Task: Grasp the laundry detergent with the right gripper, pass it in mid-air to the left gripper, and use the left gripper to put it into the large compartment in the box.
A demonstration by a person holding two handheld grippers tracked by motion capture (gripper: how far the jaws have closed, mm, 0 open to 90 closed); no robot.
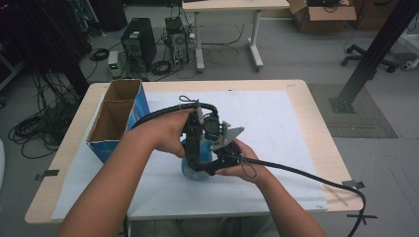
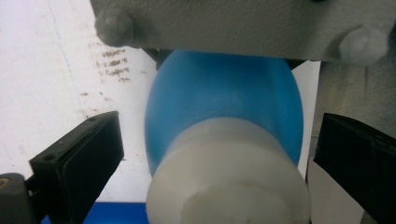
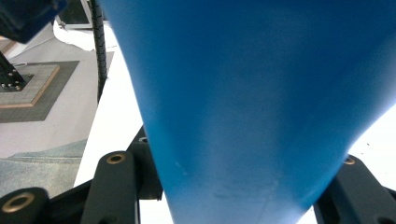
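White paper covers the wooden tabletop, where a blue plastic bottle with a white cap stands at the middle. Both forearms converge there: the right tongs clamp its body, while the left tongs point down, spread wide around its cap without touching.

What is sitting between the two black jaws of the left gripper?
A blue bottle with a white cap stands between them, with a gap on either side. The left gripper view shows it.
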